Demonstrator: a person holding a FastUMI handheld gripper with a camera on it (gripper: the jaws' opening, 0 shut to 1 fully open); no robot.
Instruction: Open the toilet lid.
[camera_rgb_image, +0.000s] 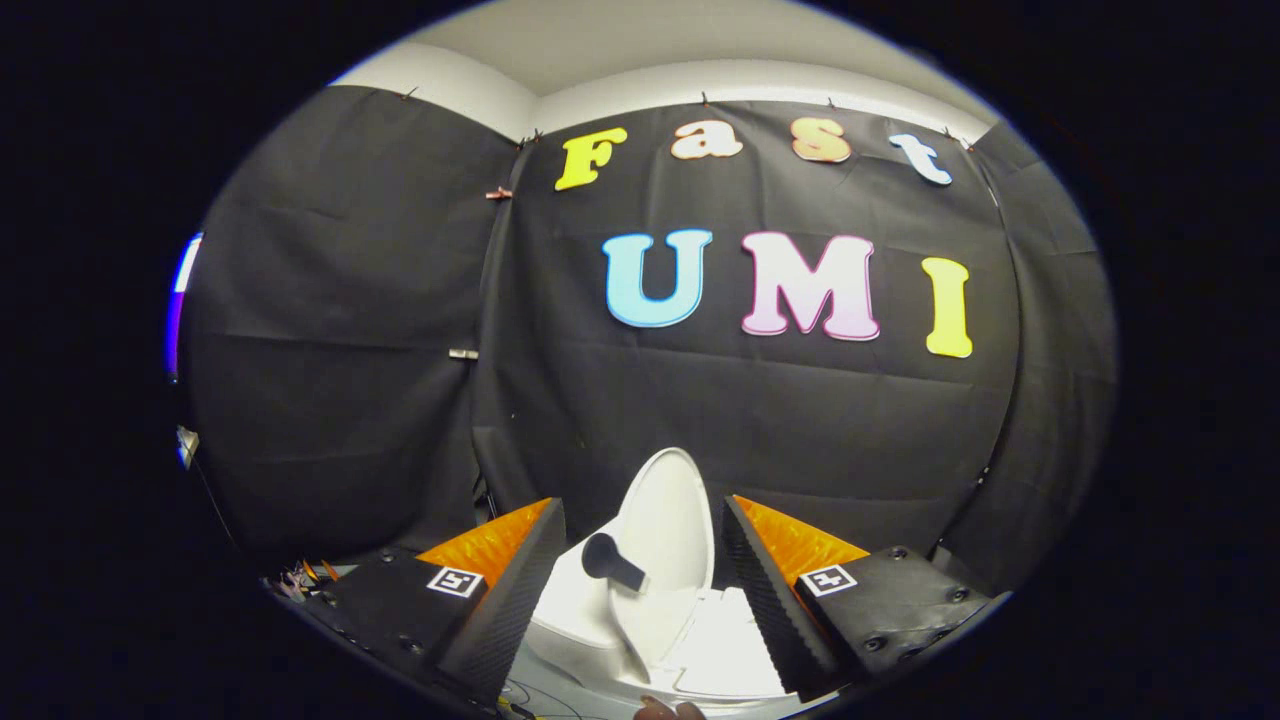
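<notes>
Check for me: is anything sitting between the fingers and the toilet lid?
Nothing visible does. The gripper is open, and the raised white toilet lid with its dark handle stands in the gap just ahead of the fingers.

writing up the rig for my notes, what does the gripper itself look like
The gripper has two wedge-shaped fingers: orange bodies, black ridged inner pads. Each sits on a black block with dark screws and a small square black-and-white marker. The fingers stand open, either side of the white toilet lid.

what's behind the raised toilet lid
Behind the upright toilet lid hangs the black cloth wall. The lid covers whatever stands directly behind it. The open claw frames it, touching nothing.
</notes>
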